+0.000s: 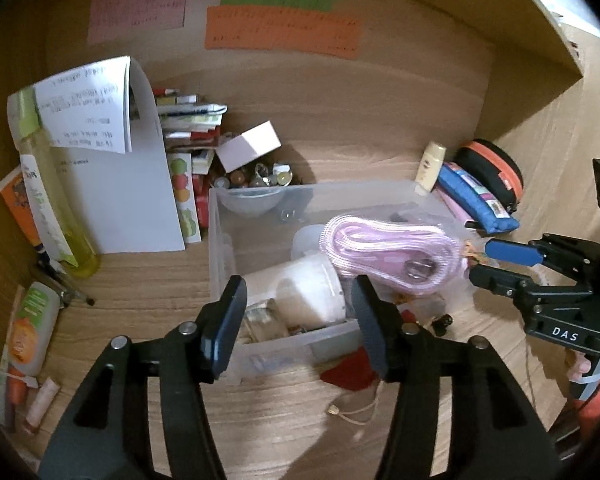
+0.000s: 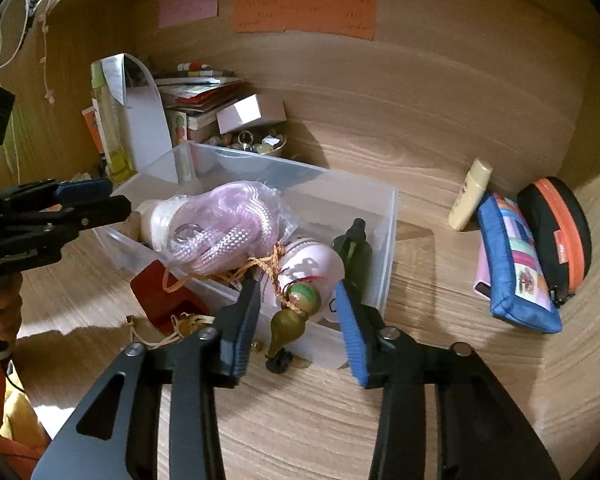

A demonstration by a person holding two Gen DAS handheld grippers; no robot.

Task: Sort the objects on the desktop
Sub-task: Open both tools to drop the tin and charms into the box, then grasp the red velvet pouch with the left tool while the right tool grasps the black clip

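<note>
Right wrist view first: the right hand-held gripper sits at the near wall of the clear bin, jaws apart, with a gourd charm hanging between the pads on a braided cord. Nothing's pressing on it as far as I can see, so I'd call that released, not gripping. The charm dangles over the bin's near rim, half in, half out.

The left hand-held gripper is also released, hovering over the bin's near-left corner with a white jar showing in the gap but not touched. A bagged pink rope lies on top of the bin's pile.

My guess is we're mid-drop: stuff goes into the bin, and the charm just needs to settle inside. The next move probably calls for nudging or re-pinching it so it doesn't slide out onto the bench.

Still outside the bin: a red pouch by its near-left side, plus a blue pencil case and a cream tube well off to its right.

Hard to tell what's at the bin's bottom, since the rope covers most of it. The small black thing under the charm I can't identify.
</note>
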